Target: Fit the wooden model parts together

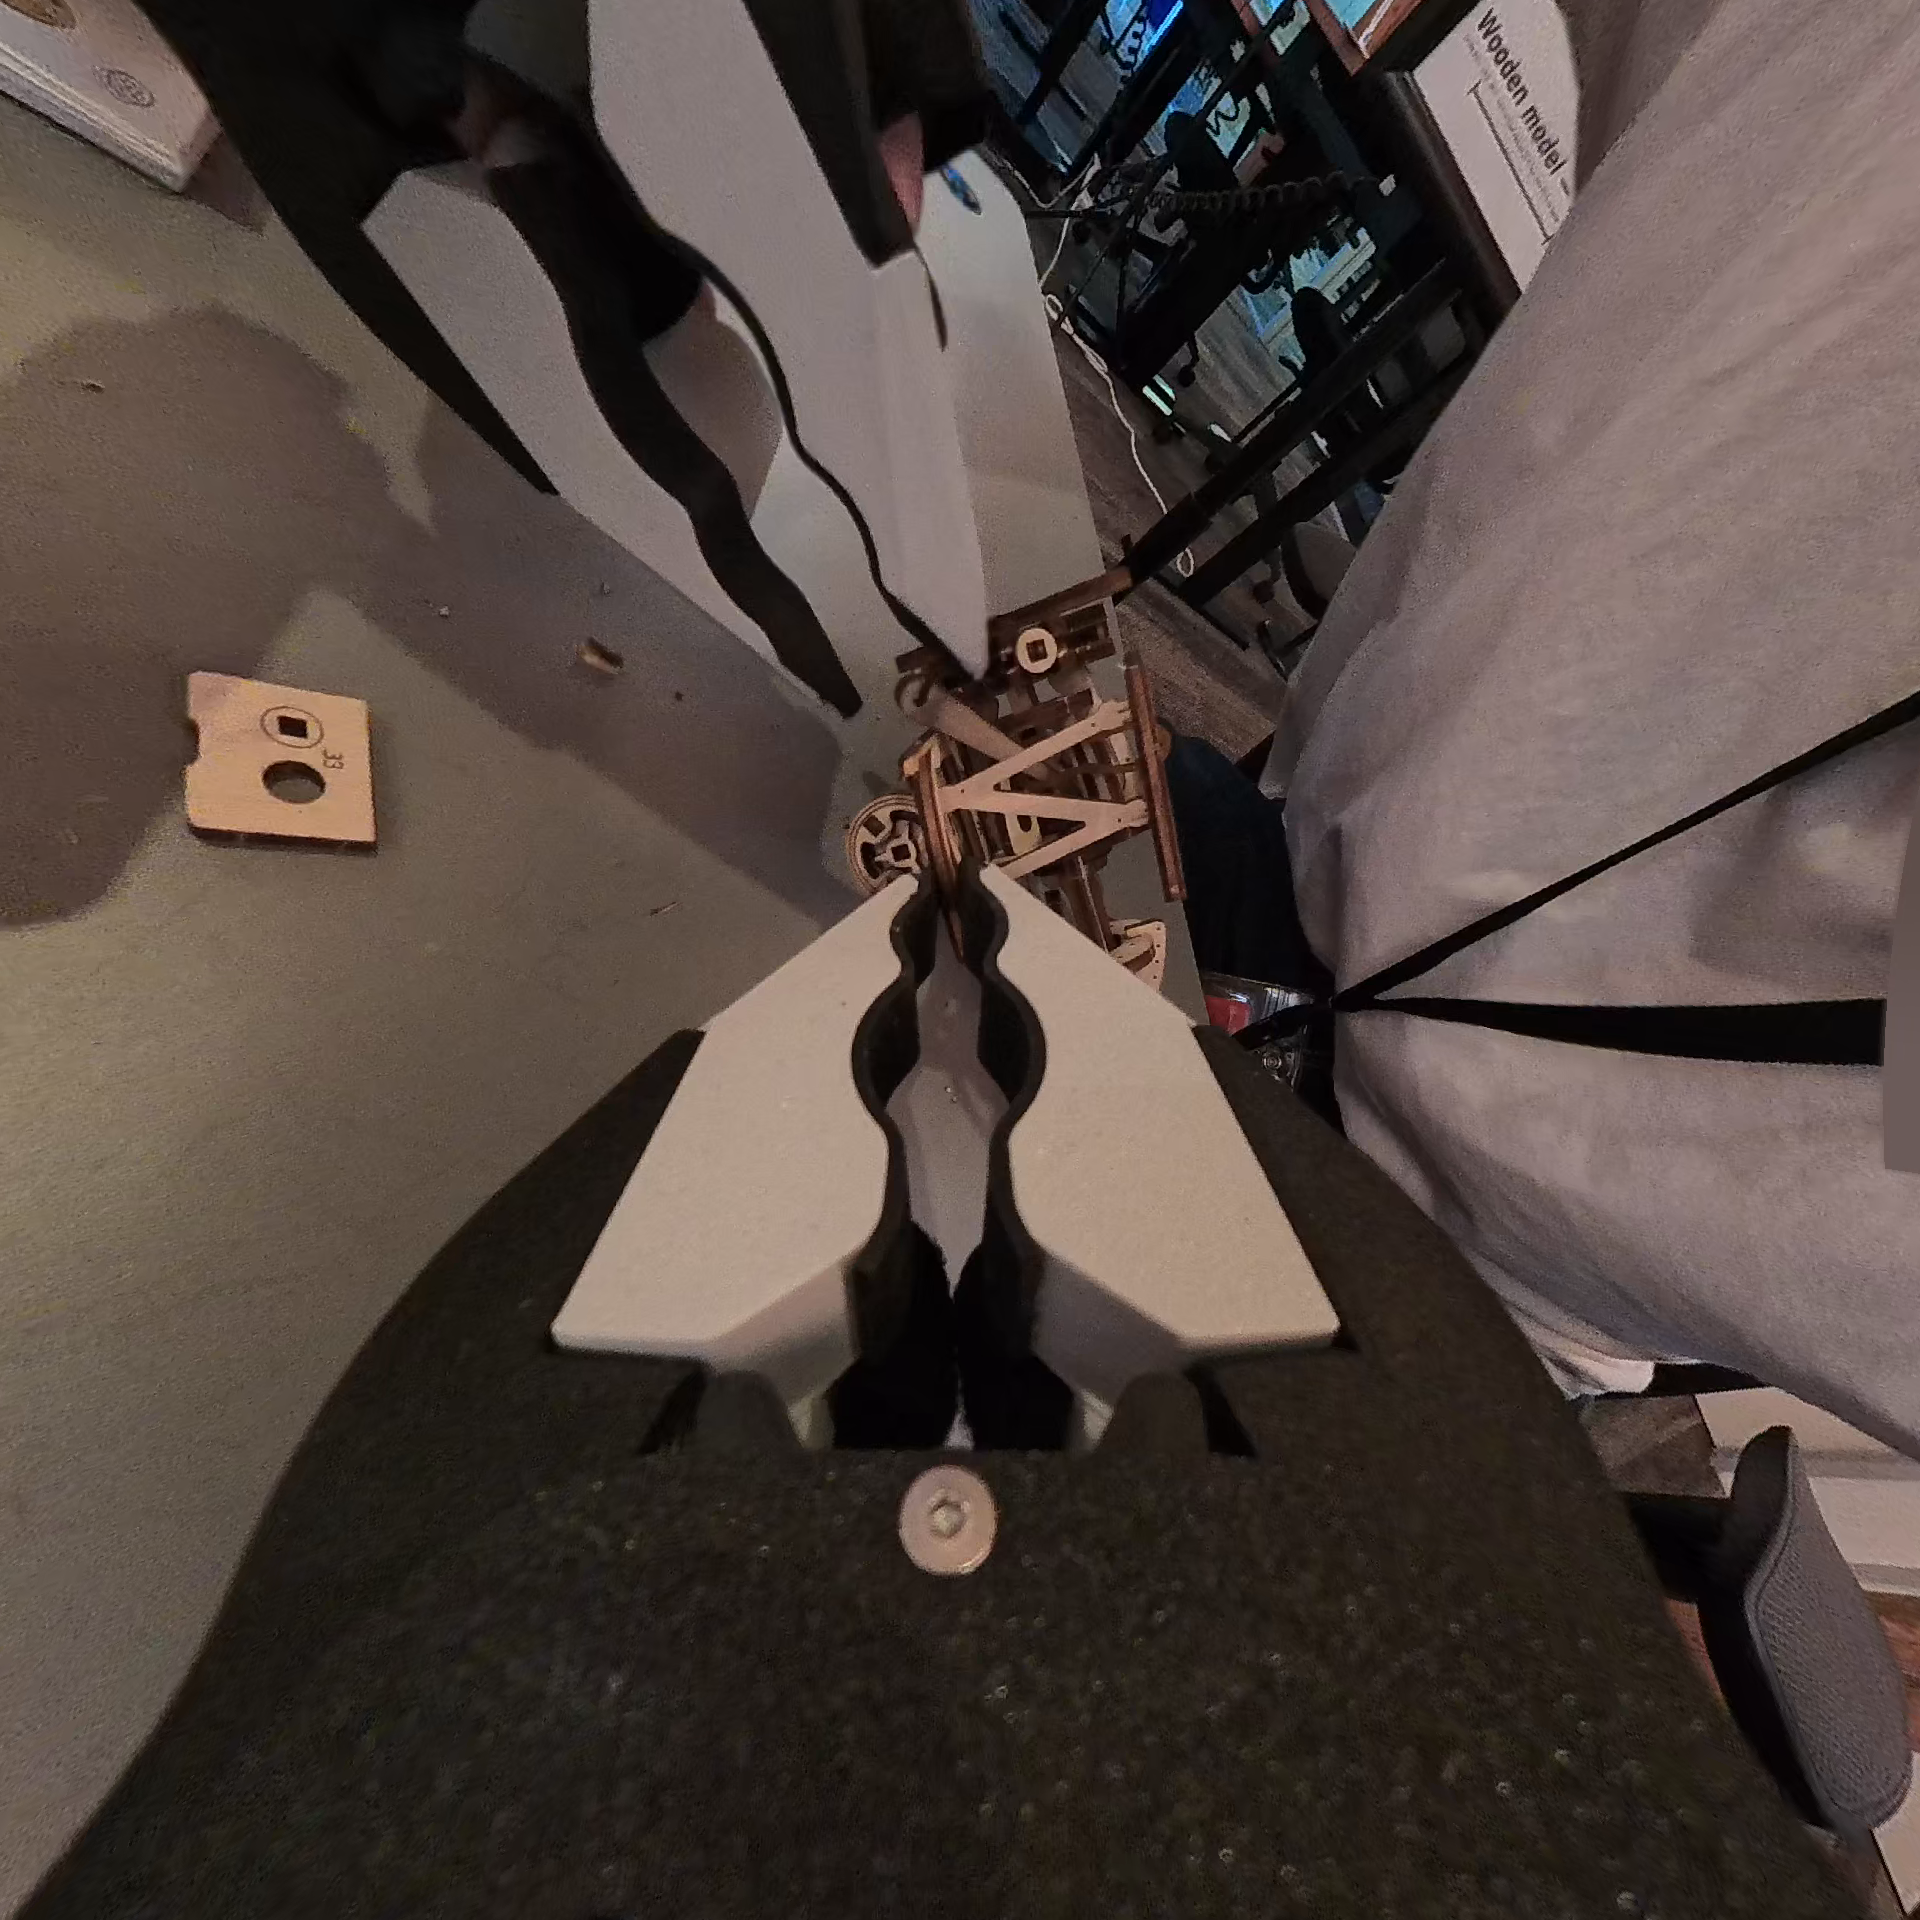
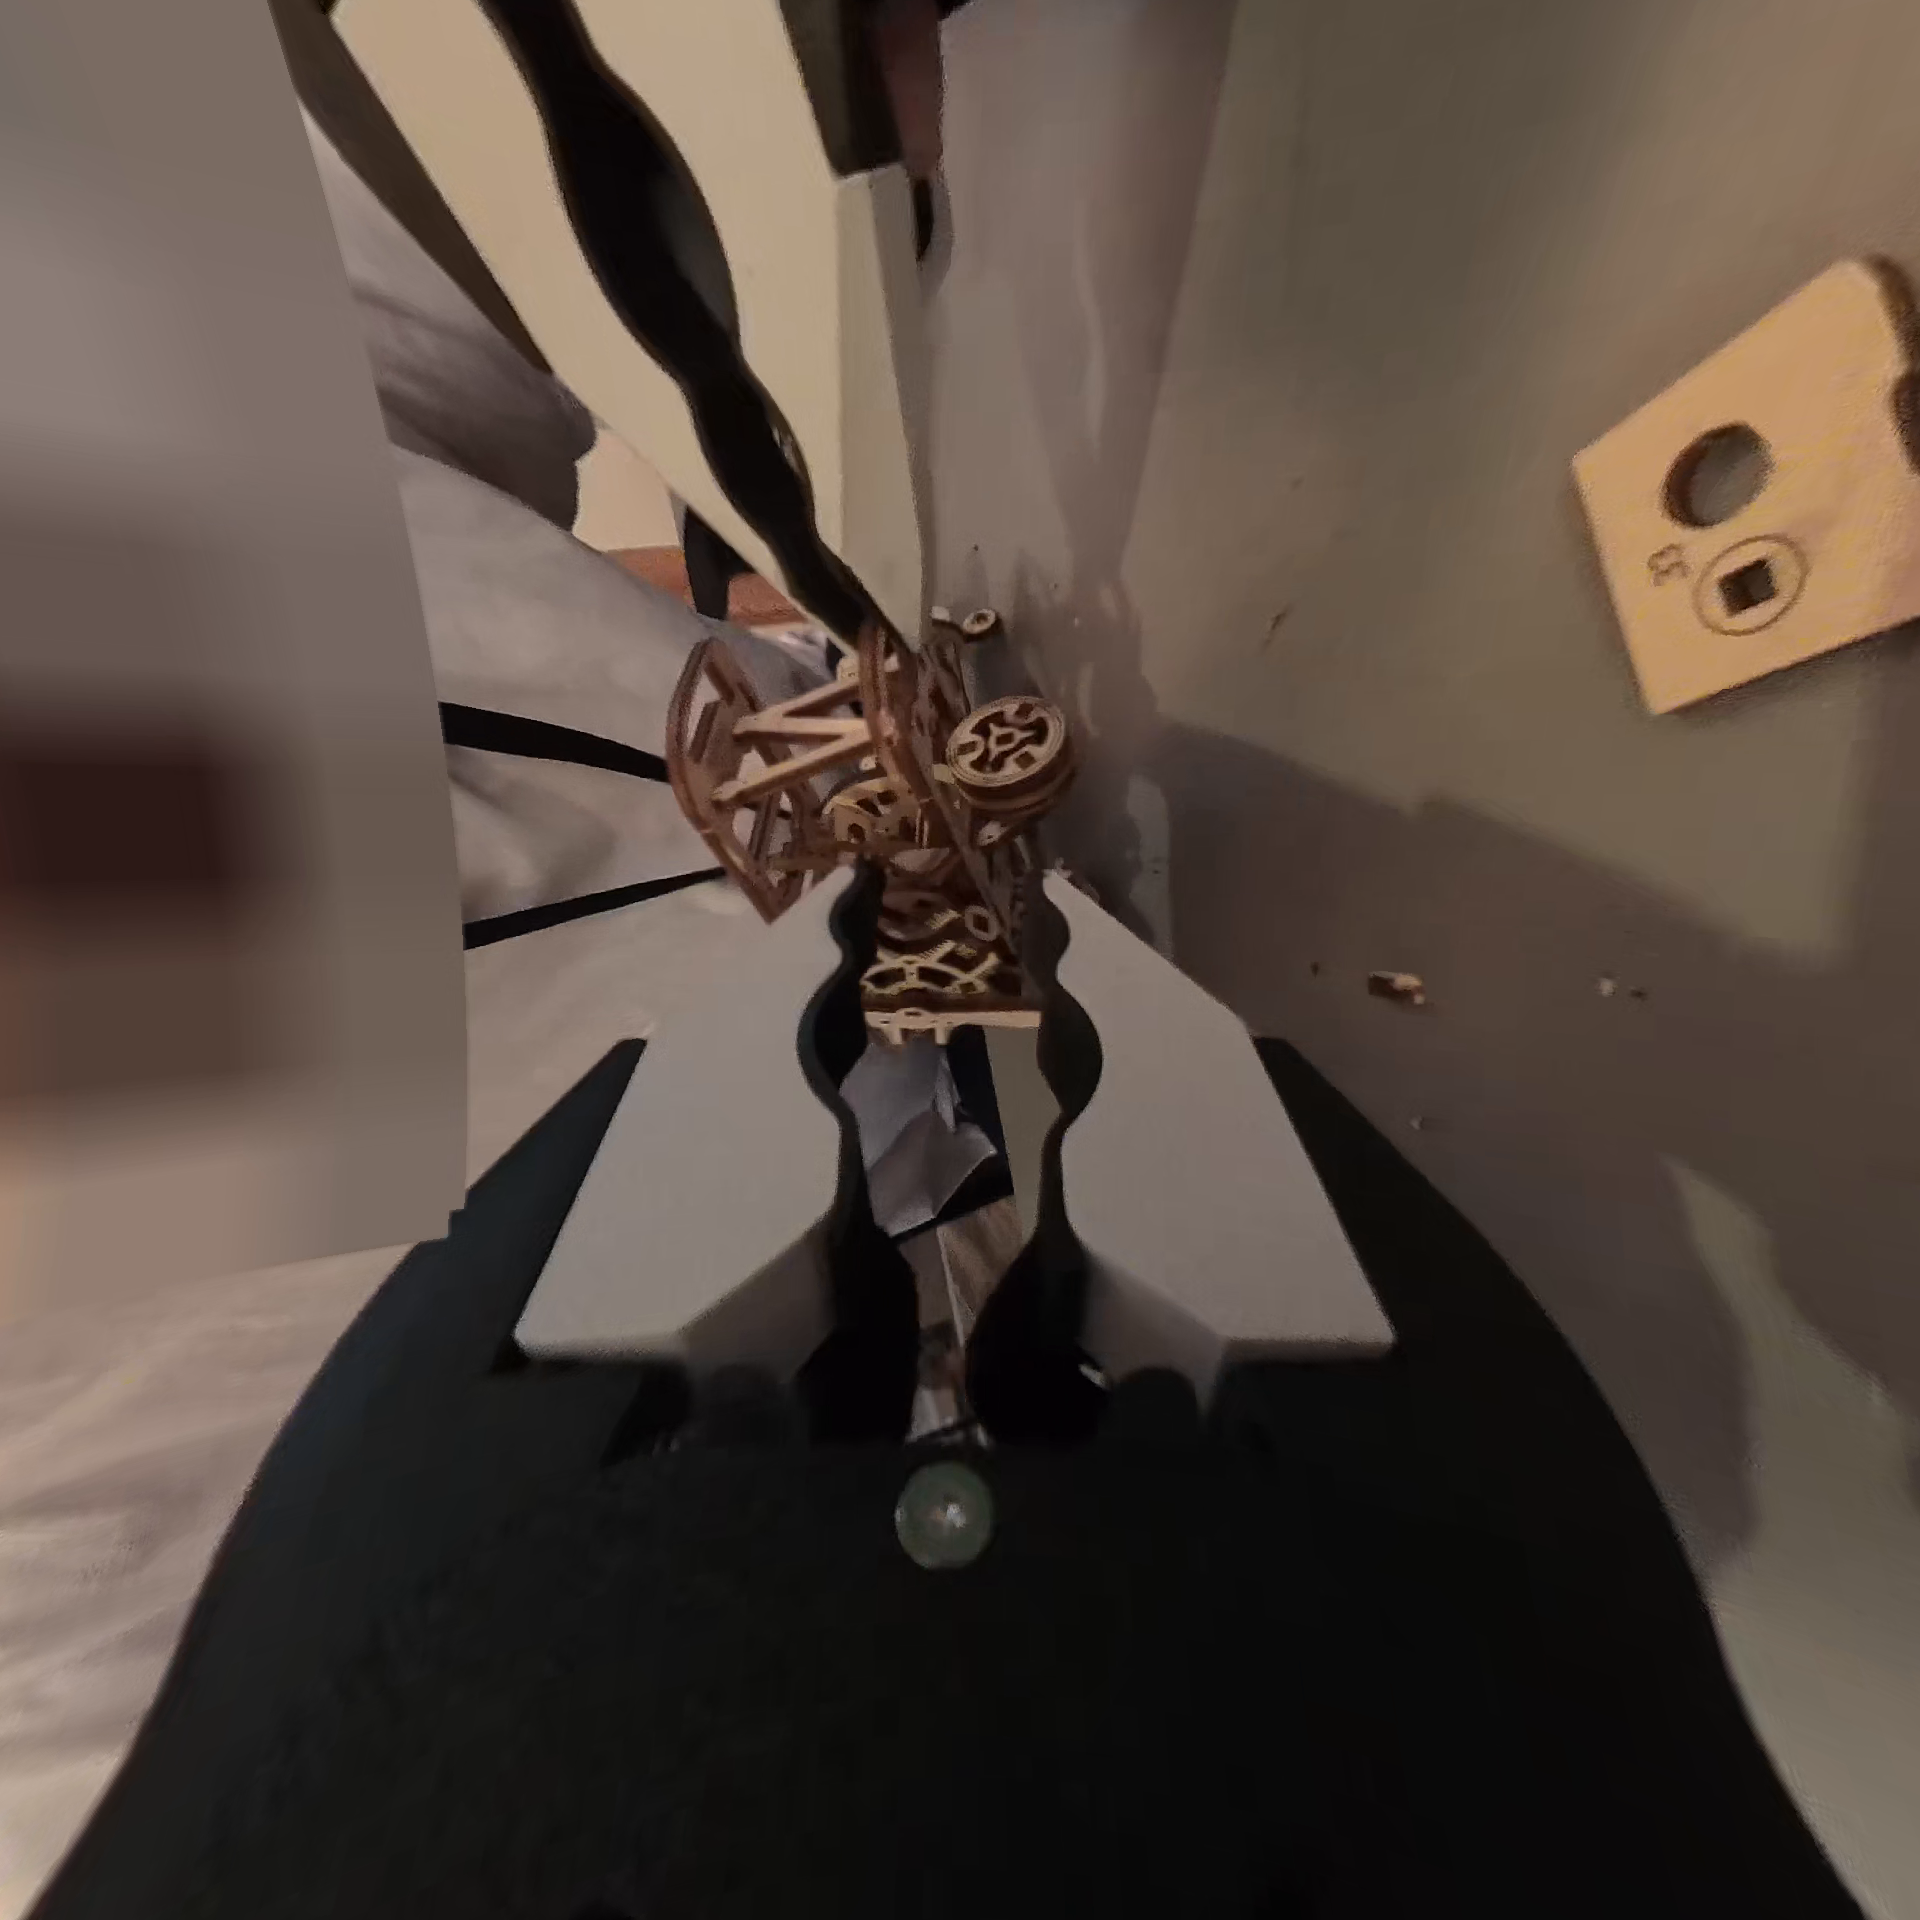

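A: Where was the model (image 1: 1029,790)?

B: Held between both claws, off the mat (image 1: 312,1039). The left claw (image 1: 948,894) was clamped on a thin plate edge straight ahead of its tips; the right claw (image 2: 948,914) gripped the gear end.

A: And the loose plate (image 1: 281,758)?

B: Flat on the mat, well to the left claw's left, nearer it than the right. I'd judge it goes on next.

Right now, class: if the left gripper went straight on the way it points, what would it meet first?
The wooden model: the left gripper already pinches its near edge. Beyond it, probably the right gripper; depth is unclear.
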`<state>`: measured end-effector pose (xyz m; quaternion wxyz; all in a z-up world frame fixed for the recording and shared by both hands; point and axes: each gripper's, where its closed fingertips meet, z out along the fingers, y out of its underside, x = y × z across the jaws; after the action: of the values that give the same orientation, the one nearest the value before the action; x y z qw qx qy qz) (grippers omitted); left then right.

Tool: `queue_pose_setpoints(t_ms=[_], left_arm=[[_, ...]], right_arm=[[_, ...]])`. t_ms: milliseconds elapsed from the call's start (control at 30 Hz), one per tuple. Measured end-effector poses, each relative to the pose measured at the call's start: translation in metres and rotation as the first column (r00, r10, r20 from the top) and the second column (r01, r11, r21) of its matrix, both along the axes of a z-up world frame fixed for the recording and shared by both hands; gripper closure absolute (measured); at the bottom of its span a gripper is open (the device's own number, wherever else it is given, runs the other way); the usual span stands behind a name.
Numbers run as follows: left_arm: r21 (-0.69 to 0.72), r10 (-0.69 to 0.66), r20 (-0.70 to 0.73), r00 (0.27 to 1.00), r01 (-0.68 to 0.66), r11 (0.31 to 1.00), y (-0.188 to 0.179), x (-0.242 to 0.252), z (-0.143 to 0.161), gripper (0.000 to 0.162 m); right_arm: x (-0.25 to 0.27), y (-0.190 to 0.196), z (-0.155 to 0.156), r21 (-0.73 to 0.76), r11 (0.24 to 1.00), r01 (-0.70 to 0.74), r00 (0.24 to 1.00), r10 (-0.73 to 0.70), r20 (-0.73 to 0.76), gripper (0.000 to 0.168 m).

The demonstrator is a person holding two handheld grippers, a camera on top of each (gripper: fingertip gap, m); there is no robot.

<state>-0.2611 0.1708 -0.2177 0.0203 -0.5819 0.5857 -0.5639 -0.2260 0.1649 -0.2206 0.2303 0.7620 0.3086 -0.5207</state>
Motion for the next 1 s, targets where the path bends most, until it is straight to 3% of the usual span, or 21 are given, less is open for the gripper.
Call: queue_pose_setpoints(t_ms=[467, 567, 667, 767, 1000], left_arm=[[0.004, -0.001, 0.0, 1.0, 0.001, 1.0, -0.001, 0.0, 0.001, 0.161], [0.006, -0.002, -0.002, 1.0, 0.003, 1.0, -0.001, -0.001, 0.0, 0.16], [0.003, 0.0, -0.005, 1.0, 0.0, 1.0, 0.0, -0.001, -0.001, 0.161], [-0.001, 0.004, -0.018, 1.0, -0.004, 1.0, 0.002, -0.001, -0.004, 0.161], [-0.048, 0.003, -0.018, 1.0, -0.004, 0.999, 0.001, 0.0, -0.003, 0.161]], right_arm=[[-0.003, -0.007, -0.003, -0.098, 0.992, -0.08, 0.993, 0.087, 0.074, 0.149], [-0.006, -0.007, 0.0, -0.104, 0.992, -0.07, 0.995, 0.077, 0.06, 0.164], [-0.006, -0.005, 0.0, -0.085, 0.995, -0.046, 0.997, 0.051, 0.056, 0.165], [-0.009, -0.002, 0.004, -0.021, 1.0, 0.0, 1.0, 0.0, 0.008, 0.167], [-0.004, -0.003, 0.013, 0.277, 0.959, 0.055, 0.99, -0.015, -0.144, 0.168]])
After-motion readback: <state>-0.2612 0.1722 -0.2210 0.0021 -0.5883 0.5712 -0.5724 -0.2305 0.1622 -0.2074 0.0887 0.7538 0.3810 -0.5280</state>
